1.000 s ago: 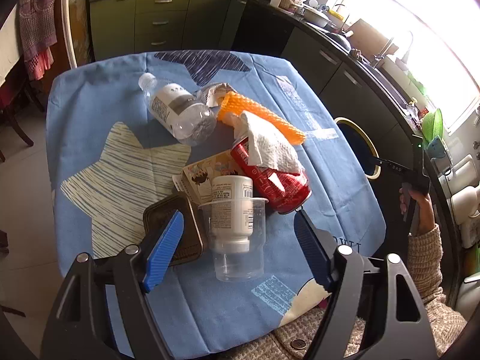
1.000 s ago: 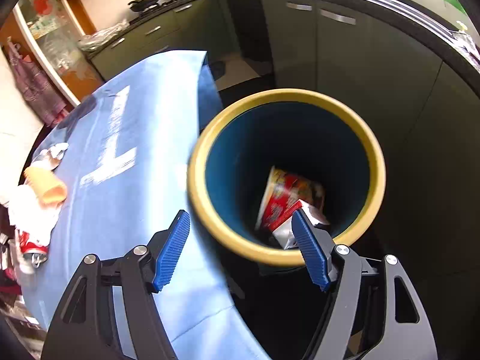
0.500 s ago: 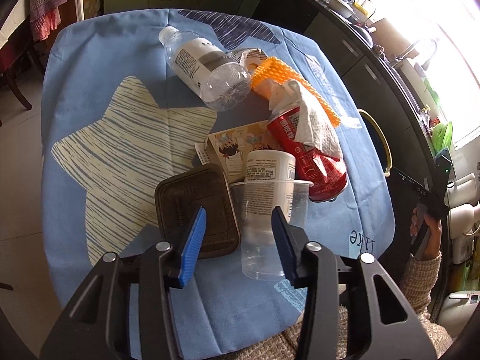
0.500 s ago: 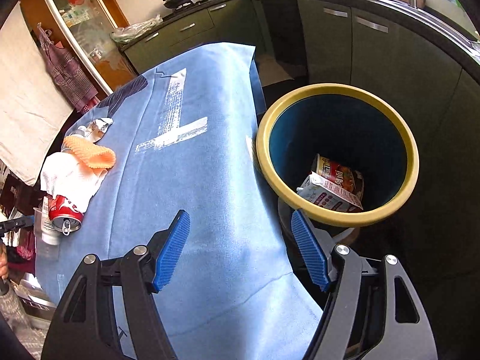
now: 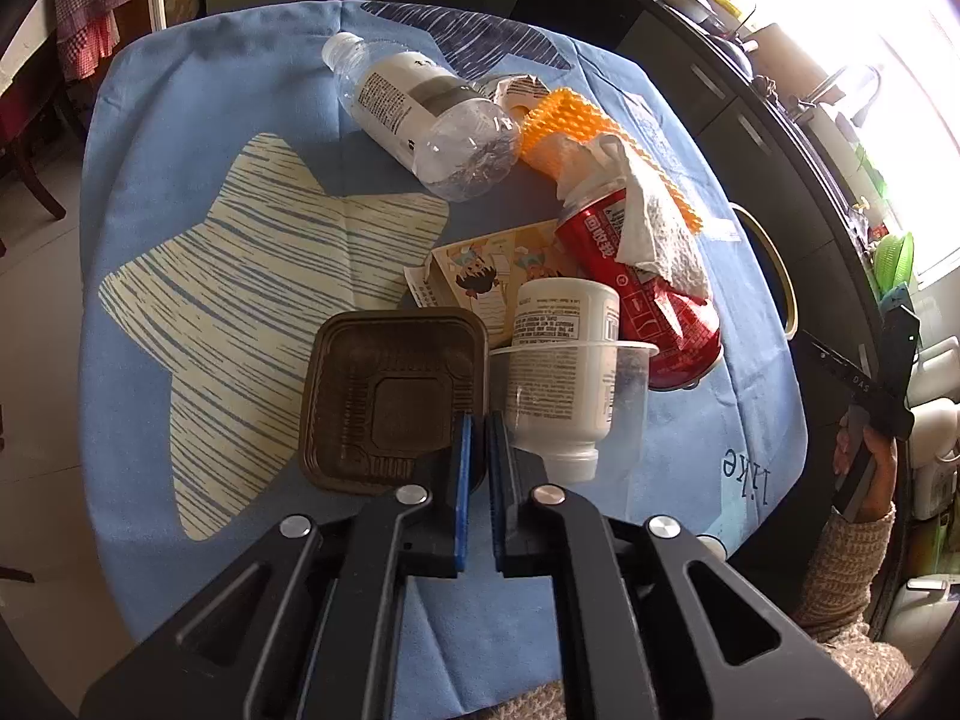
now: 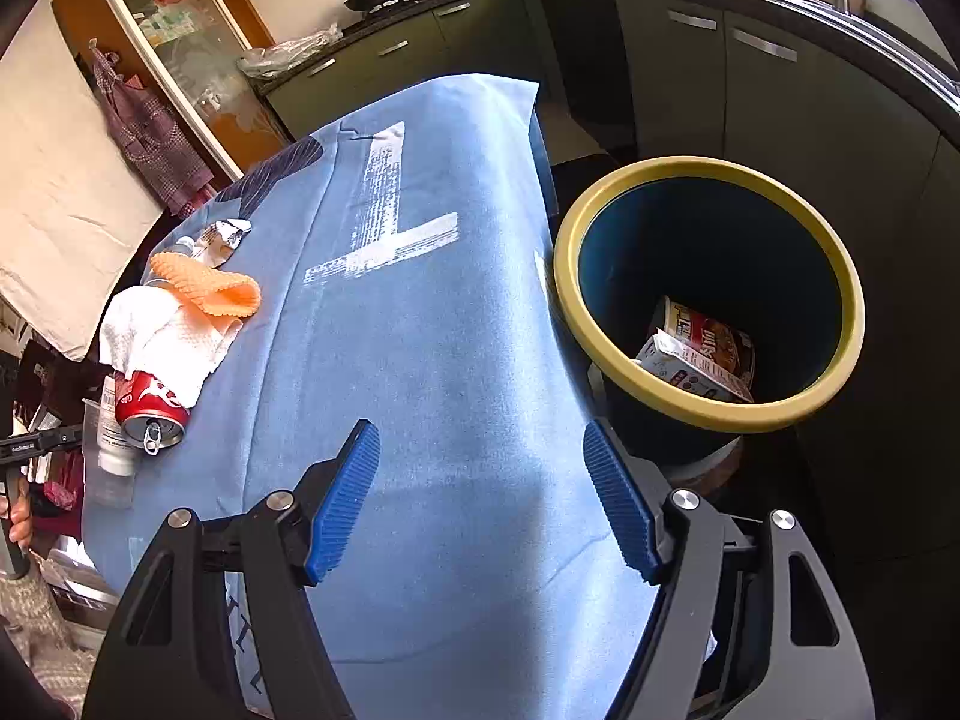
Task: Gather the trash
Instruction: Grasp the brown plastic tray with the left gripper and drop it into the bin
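Trash lies on the blue tablecloth [image 5: 180, 150]: a brown plastic tray [image 5: 390, 396], a clear cup [image 5: 624, 402] holding a white bottle [image 5: 564, 354], a red can [image 5: 636, 276] under a white tissue [image 5: 654, 222], an orange foam net [image 5: 564, 126], a clear plastic bottle [image 5: 420, 108] and a flat cartoon carton [image 5: 480, 276]. My left gripper [image 5: 478, 420] is shut on the tray's near right rim, beside the cup. My right gripper [image 6: 480, 429] is open with nothing between its fingers, above the cloth beside the yellow-rimmed bin [image 6: 708, 414]. The red can [image 6: 150, 408] lies far to its left.
The bin holds two cartons [image 6: 702, 348] and stands off the table's right edge. Dark kitchen cabinets [image 6: 750, 90] run behind and beside it. A hand in a knit sleeve [image 5: 864, 462] holds the other gripper at the table's right.
My left gripper came down and its jaws closed from wide open onto the tray's rim. My right gripper moved from over the bin to above the tablecloth, still open.
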The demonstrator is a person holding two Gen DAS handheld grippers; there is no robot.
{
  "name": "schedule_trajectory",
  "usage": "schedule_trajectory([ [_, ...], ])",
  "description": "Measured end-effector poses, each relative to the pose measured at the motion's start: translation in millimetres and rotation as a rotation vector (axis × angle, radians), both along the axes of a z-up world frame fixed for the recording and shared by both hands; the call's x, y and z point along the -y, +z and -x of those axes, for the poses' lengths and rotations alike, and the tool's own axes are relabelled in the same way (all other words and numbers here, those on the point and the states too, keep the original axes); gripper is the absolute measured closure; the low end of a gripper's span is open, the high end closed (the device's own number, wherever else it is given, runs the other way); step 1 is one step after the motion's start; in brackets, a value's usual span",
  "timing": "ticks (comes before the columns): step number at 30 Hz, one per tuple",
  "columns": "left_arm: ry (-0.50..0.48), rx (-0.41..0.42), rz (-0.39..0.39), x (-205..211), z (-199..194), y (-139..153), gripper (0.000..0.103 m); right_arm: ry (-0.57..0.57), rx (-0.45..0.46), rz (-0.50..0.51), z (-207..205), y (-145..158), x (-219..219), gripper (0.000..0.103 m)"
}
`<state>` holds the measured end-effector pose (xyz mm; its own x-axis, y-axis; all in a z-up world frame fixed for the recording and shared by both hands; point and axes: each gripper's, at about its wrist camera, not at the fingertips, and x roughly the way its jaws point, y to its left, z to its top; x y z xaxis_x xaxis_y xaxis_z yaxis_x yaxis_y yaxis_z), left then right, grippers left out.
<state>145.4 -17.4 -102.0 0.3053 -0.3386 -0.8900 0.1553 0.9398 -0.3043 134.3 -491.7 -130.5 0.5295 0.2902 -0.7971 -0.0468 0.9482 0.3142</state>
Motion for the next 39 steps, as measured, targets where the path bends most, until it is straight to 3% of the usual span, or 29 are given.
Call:
schedule_trajectory([
  [6,-0.008,0.034,-0.03,0,5,7,0.098,0.007,0.012,-0.024,11,3,-4,0.033],
  [13,-0.021,0.108,-0.059,-1,15,38,0.098,0.012,0.042,-0.052,25,11,-6,0.033],
  [21,-0.164,0.178,-0.073,46,20,79,0.098,-0.018,0.089,-0.085,46,21,3,0.032],
  [29,-0.495,0.249,-0.052,199,-9,111,0.098,-0.136,0.149,-0.071,81,32,43,0.031],
  [33,-0.623,0.204,-0.028,294,-37,96,0.098,-0.203,0.162,-0.08,102,31,72,0.031],
  [39,-0.694,0.159,-0.066,417,-80,57,0.098,-0.285,0.169,-0.104,133,25,110,0.031],
])
